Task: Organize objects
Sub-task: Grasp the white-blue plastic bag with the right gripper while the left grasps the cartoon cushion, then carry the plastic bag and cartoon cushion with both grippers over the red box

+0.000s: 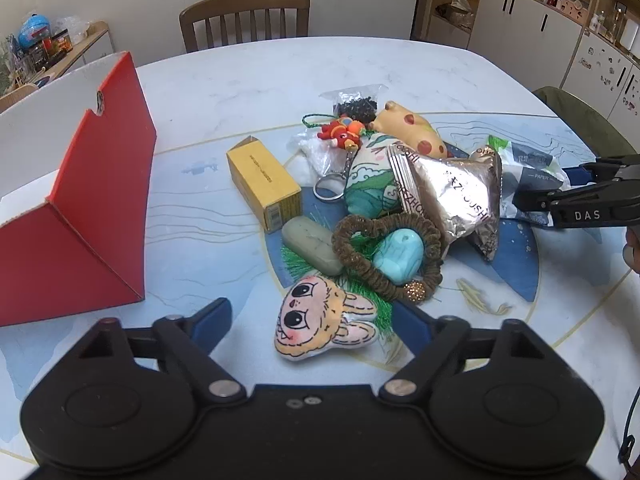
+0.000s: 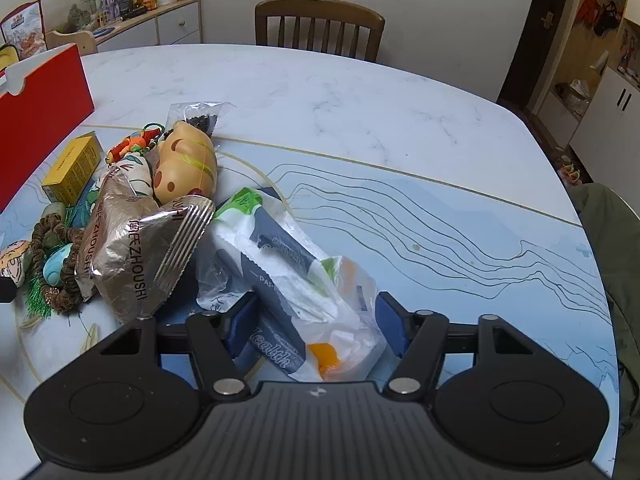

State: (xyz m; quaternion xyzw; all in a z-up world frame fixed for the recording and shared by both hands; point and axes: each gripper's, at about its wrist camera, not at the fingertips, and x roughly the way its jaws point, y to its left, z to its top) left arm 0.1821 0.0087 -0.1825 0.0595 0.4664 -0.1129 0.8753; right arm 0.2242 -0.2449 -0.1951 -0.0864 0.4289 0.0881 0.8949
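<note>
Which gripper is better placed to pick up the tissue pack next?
Right. The right gripper already has its open fingers on either side of the tissue pack. The left gripper is open over the bunny plush, across the pile.

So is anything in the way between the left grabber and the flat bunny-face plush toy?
Nothing visible. The left gripper is open, and the flat bunny-face plush toy lies on the table right between its blue fingers. The brown scrunchie and green tassel sit just beyond it.

"ZHOUSHI" on foil packet (image 2: 136,256), "Health" on tissue pack (image 2: 280,280), "DAS" on claw (image 1: 587,215)
</note>
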